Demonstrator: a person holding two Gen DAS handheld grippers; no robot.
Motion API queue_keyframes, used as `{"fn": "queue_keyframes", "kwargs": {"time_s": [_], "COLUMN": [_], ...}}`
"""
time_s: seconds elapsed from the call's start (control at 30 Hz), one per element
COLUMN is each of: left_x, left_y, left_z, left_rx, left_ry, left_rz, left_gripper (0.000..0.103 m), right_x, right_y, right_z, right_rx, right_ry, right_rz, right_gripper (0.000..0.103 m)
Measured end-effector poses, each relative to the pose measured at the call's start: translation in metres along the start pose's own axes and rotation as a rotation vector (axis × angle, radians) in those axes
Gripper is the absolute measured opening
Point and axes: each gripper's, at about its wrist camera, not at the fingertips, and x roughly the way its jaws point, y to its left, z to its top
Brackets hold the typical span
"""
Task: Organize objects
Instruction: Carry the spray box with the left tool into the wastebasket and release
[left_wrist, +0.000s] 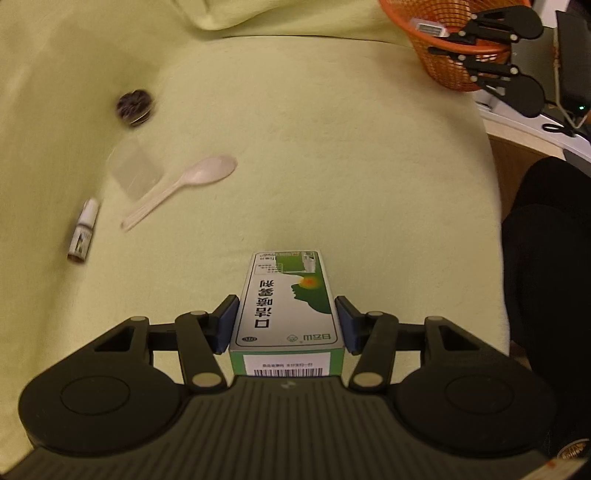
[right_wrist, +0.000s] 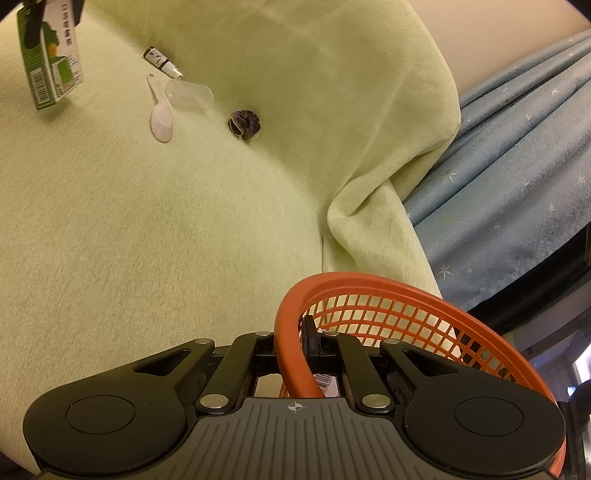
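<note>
Left gripper (left_wrist: 286, 325) is clamping the green box (left_wrist: 286, 306), lifted clear of the blanket (left_wrist: 332, 166). Right gripper (right_wrist: 295, 343), jaws clenched, is pinching the orange basket (right_wrist: 369, 291) rim; basket contents are mostly hidden.

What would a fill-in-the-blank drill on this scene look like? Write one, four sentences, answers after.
1. The left tongs hold a green and white ____ clear of the bed cover.
2. The right tongs are shut on the rim of the orange ____.
3. The clear plastic cup lies on its ____.
4. The spoon beside the cup is ____ in colour.

Missing words: box; basket; side; white
</note>
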Motion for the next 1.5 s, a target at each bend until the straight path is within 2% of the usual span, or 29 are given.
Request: {"fn": "queue_keyframes", "kwargs": {"time_s": [0.2, 0.3, 0.6, 0.87, 1.03, 1.1, 1.2, 1.33, 1.5], "left_x": [-0.005, -0.015, -0.051, -0.048, -0.032, -0.026, -0.024, -0.02, -0.014], "left_y": [0.0, -0.002, -0.032, -0.093, -0.127, -0.13, -0.114, -0.072, -0.018], "left_z": [0.027, 0.049, 0.149, 0.249, 0.293, 0.299, 0.289, 0.261, 0.215], "left_rx": [0.086, 0.13, 0.265, 0.343, 0.301, 0.271, 0.229, 0.127, -0.027], "left_ry": [0.018, -0.002, -0.165, -0.293, -0.374, -0.394, -0.405, -0.392, -0.374], "left_rz": [-0.031, -0.035, -0.078, -0.207, -0.313, -0.309, -0.281, -0.187, -0.114], "left_gripper": [0.05, 0.05, 0.05, 0.05, 0.051, 0.055, 0.055, 0.055, 0.058], "right_x": [0.0, -0.001, -0.002, -0.002, -0.001, -0.001, -0.001, -0.001, -0.002], "right_y": [0.0, 0.0, 0.002, 0.005, 0.005, 0.005, 0.005, 0.005, 0.005], "right_z": [0.0, 0.0, -0.001, -0.001, -0.001, -0.002, -0.002, -0.003, -0.003], "right_rx": [-0.002, -0.002, -0.012, -0.011, -0.01, -0.01, -0.011, -0.001, 0.004], "right_ry": [-0.002, -0.004, -0.009, -0.014, -0.015, -0.015, -0.015, -0.017, -0.017], "right_rz": [-0.001, -0.001, 0.006, 0.013, 0.011, 0.013, 0.013, 0.011, 0.01], "right_gripper": [0.002, 0.002, 0.002, 0.002, 0.002, 0.001, 0.001, 0.002, 0.002]}}
